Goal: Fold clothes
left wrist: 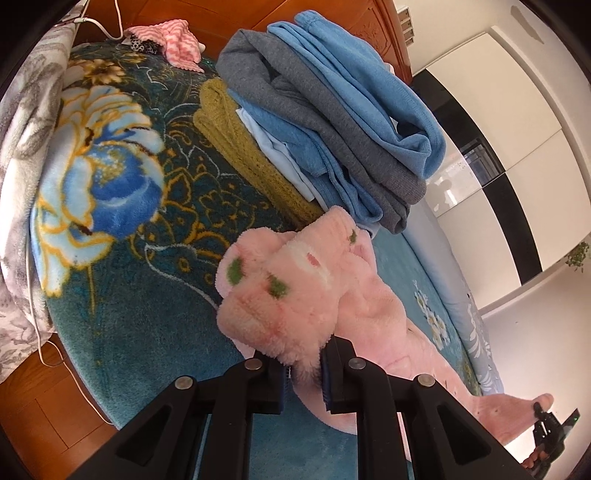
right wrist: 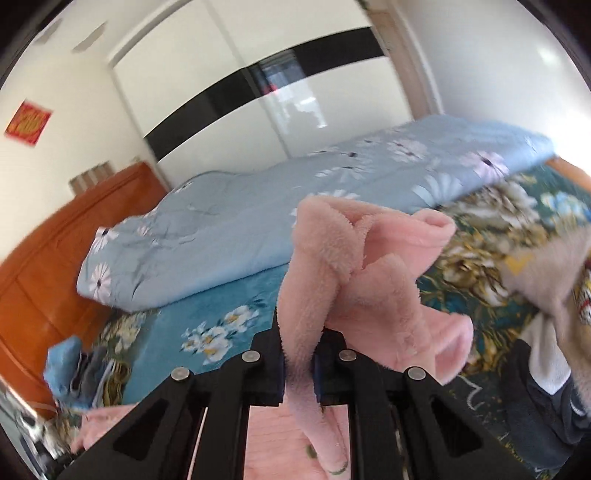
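A fluffy pink garment (left wrist: 295, 288) with green and white marks lies stretched over the bed. My left gripper (left wrist: 303, 373) is shut on one bunched end of it, just above the teal floral blanket (left wrist: 147, 295). In the right wrist view, my right gripper (right wrist: 299, 363) is shut on another fold of the same pink garment (right wrist: 354, 273), which rises above the fingers and hangs down between them. The right gripper (left wrist: 546, 432) shows small at the garment's far end in the left wrist view.
A stack of folded clothes (left wrist: 325, 122) in blue, grey and olive sits on the blanket beside the wooden headboard (left wrist: 354, 22). A pink zigzag cloth (left wrist: 173, 40) lies farther off. A light blue flowered quilt (right wrist: 295, 206) lies heaped along the bed. More clothes (right wrist: 546, 288) lie at right.
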A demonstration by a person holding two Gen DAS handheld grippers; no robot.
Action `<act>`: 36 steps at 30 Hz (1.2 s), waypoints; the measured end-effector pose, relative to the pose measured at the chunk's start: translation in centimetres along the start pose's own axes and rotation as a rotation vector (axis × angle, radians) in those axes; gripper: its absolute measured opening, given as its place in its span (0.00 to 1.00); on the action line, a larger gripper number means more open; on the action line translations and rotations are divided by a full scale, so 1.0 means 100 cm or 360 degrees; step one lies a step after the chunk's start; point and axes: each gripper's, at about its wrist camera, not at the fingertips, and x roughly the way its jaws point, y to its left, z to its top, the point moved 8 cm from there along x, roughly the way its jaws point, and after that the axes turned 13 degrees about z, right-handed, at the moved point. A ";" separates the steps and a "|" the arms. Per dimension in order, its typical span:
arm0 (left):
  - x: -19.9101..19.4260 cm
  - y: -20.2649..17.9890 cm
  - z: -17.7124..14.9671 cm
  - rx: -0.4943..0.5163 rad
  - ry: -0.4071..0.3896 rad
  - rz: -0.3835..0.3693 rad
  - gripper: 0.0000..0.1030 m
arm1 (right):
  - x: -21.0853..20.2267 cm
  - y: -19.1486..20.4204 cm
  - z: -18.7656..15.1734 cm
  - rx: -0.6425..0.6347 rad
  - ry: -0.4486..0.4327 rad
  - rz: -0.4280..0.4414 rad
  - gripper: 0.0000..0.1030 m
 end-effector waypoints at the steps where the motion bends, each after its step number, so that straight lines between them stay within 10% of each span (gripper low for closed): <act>1: 0.000 0.001 0.000 -0.0004 0.0007 -0.0011 0.16 | 0.010 0.021 -0.014 -0.0090 0.0051 0.0024 0.11; 8: 0.001 0.005 -0.004 -0.0033 0.0045 -0.0065 0.17 | 0.076 0.162 -0.111 -0.0718 0.0412 0.0195 0.11; 14: 0.002 0.008 -0.006 -0.0056 0.0079 -0.0098 0.18 | 0.120 0.165 -0.214 -0.0894 0.0737 0.0152 0.11; 24: 0.000 0.007 -0.007 -0.0098 0.0073 -0.0071 0.20 | 0.105 0.172 -0.233 -0.1016 0.0724 0.0093 0.12; 36: -0.064 -0.088 0.003 0.0284 -0.0282 0.0029 0.13 | 0.034 0.134 -0.198 -0.0740 0.0448 0.0199 0.45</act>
